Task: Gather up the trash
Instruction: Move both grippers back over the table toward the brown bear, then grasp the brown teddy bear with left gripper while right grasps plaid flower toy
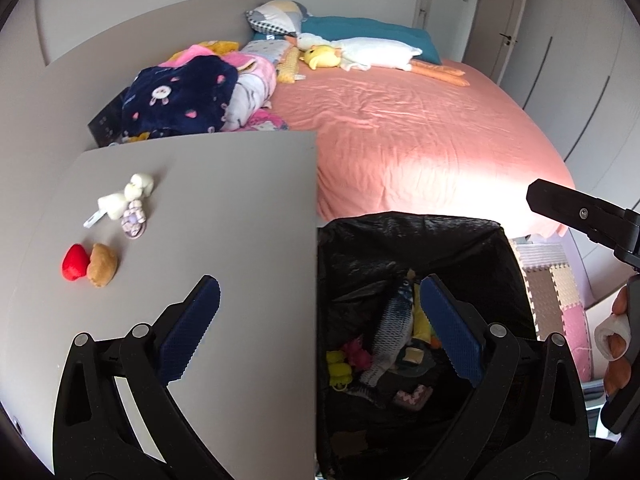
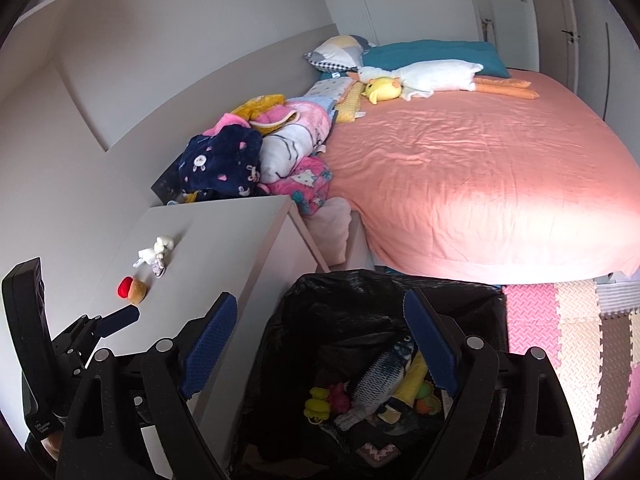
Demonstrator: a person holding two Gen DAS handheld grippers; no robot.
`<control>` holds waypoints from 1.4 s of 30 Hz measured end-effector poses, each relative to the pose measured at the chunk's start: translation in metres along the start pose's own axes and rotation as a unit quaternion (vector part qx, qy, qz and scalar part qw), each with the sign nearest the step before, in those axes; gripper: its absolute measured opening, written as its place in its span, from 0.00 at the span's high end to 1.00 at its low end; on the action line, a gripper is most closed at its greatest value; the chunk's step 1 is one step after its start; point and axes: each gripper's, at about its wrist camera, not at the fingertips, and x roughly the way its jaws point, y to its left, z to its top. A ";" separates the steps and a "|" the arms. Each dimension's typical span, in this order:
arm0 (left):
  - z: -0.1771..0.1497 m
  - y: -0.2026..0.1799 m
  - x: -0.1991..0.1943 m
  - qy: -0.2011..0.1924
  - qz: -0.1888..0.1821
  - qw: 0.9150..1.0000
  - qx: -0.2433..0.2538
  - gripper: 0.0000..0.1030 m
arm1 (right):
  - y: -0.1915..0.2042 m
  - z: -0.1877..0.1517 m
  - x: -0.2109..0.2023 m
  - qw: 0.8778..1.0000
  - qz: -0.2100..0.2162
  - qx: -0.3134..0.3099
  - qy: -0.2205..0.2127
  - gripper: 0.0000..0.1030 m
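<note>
Both of your grippers are empty right now: the left gripper [image 1: 320,322] has its fingers [image 1: 192,328] spread wide, one over the grey surface [image 1: 240,208] and the other over the bin, and the right gripper [image 2: 320,344] is spread just as wide with nothing between its blue pads. What is left to collect sits on the far left part of that surface: a red plush heart [image 1: 74,262] touching a tan plush piece [image 1: 103,265], and a little farther back a white plush toy [image 1: 124,196] lying against a small lilac knitted piece [image 1: 134,220]. The black-lined trash bin [image 1: 408,232] stands just right of the surface, already holding a plush fish [image 1: 394,316] and small yellow and pink toys. Judging by their look, all four pieces should be very light, soft and squashy, not fragile and not slippery, so the ribbed pads should bite the fabric well. They will likely compress a lot, so close fully across the plumpest part of the body instead of on an edge or a thin limb. The red heart and the tan piece touch, so you could come at them from above and straddle one alone, or pinch across both at the seam where they meet. The white toy has a thin flat tag or handle poking out toward the left; I would avoid that and take the rounded middle.
</note>
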 end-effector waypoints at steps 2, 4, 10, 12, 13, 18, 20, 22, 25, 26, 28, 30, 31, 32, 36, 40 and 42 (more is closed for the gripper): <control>-0.002 0.009 0.000 0.002 0.006 1.000 -0.008 0.06 | 0.007 0.000 0.005 1.000 0.006 -0.005 0.005 0.17; -0.004 0.017 -0.001 0.004 0.011 1.000 -0.014 0.06 | 0.013 0.000 0.010 1.000 0.011 -0.011 0.009 0.17; -0.011 0.042 -0.003 0.002 0.030 0.999 -0.040 0.06 | 0.035 0.002 0.026 0.999 0.027 -0.031 0.021 0.17; -0.013 0.050 -0.004 0.002 0.035 0.998 -0.051 0.06 | 0.044 0.004 0.031 0.998 0.035 -0.040 0.022 0.17; -0.014 0.056 -0.004 0.002 0.039 0.998 -0.058 0.06 | 0.048 0.004 0.034 0.998 0.038 -0.043 0.023 0.17; -0.019 0.079 -0.004 0.004 0.055 0.995 -0.084 0.06 | 0.071 0.007 0.050 0.996 0.055 -0.063 0.028 0.17; -0.020 0.090 -0.003 0.004 0.063 0.993 -0.096 0.06 | 0.078 0.007 0.056 0.995 0.059 -0.069 0.031 0.17; -0.022 0.100 -0.002 0.004 0.070 0.992 -0.107 0.06 | 0.086 0.007 0.063 0.994 0.064 -0.077 0.034 0.17; -0.024 0.114 0.000 0.006 0.079 0.989 -0.122 0.06 | 0.098 0.008 0.074 0.993 0.070 -0.090 0.041 0.17; -0.024 0.120 0.002 0.007 0.081 0.989 -0.127 0.06 | 0.101 0.008 0.077 0.992 0.071 -0.093 0.042 0.17; -0.025 0.129 0.004 0.006 0.086 0.987 -0.136 0.06 | 0.108 0.009 0.084 0.991 0.072 -0.101 0.046 0.17; -0.024 0.138 0.005 0.003 0.091 0.986 -0.143 0.06 | 0.115 0.010 0.090 0.991 0.074 -0.105 0.048 0.17; -0.023 0.143 0.006 0.002 0.095 0.985 -0.147 0.06 | 0.118 0.010 0.093 0.990 0.074 -0.106 0.049 0.17; -0.022 0.148 0.007 0.001 0.099 0.984 -0.150 0.06 | 0.119 0.011 0.095 0.990 0.075 -0.107 0.050 0.17; -0.017 0.165 0.015 -0.001 0.114 0.980 -0.162 0.06 | 0.128 0.016 0.107 0.989 0.078 -0.109 0.055 0.17; -0.010 0.180 0.023 -0.002 0.121 0.978 -0.173 0.09 | 0.137 0.019 0.119 0.988 0.080 -0.114 0.059 0.17; -0.007 0.187 0.029 0.001 0.121 0.976 -0.179 0.11 | 0.142 0.021 0.126 0.988 0.081 -0.117 0.063 0.17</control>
